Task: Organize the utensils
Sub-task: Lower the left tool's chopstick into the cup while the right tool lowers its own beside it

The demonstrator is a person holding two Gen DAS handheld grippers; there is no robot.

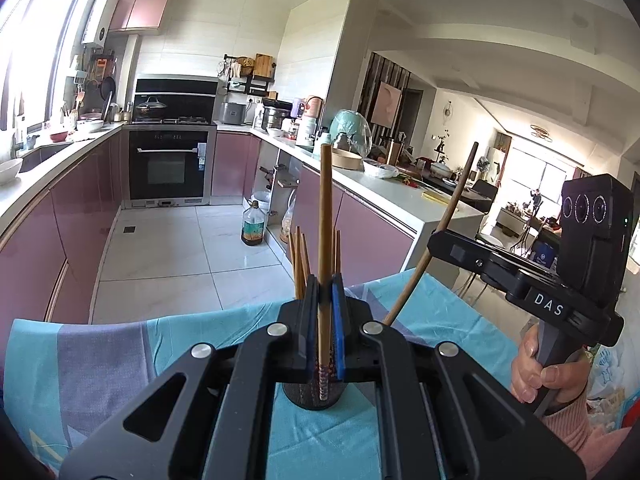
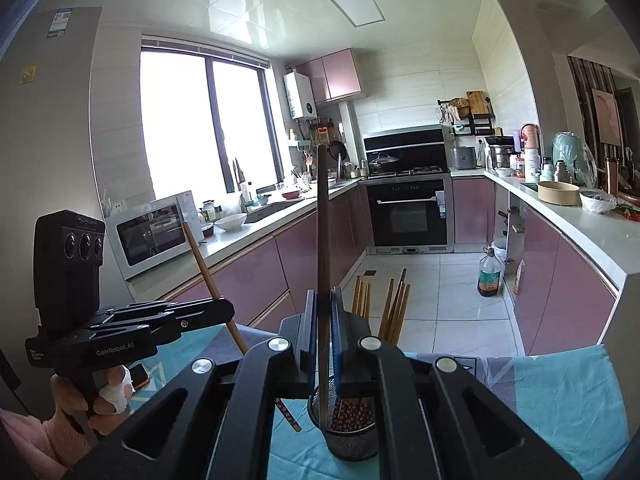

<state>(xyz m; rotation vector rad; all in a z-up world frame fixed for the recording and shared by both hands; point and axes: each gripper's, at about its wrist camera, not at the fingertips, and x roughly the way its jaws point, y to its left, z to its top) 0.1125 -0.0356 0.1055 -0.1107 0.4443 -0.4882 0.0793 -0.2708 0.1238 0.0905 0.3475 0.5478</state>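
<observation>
Wooden chopsticks (image 1: 326,216), metal mesh holder (image 2: 352,446), matt cloth (image 1: 132,364)

A: What room is this?

B: A kitchen, with pink cabinets (image 1: 236,162) under white counters (image 2: 592,228) and a pale tiled floor (image 1: 160,248).

A: Any daylight?

B: Plenty, through a big window (image 2: 208,124) on the left wall. A black oven (image 2: 408,216) sits at the far end, with a hob (image 1: 172,120) above it.

A: And the walls?

B: White tiles (image 2: 404,96), with a pink wall cupboard (image 2: 332,74) and a white boiler (image 2: 300,94) beside it. A microwave (image 2: 154,232) stands on the left counter.
</observation>
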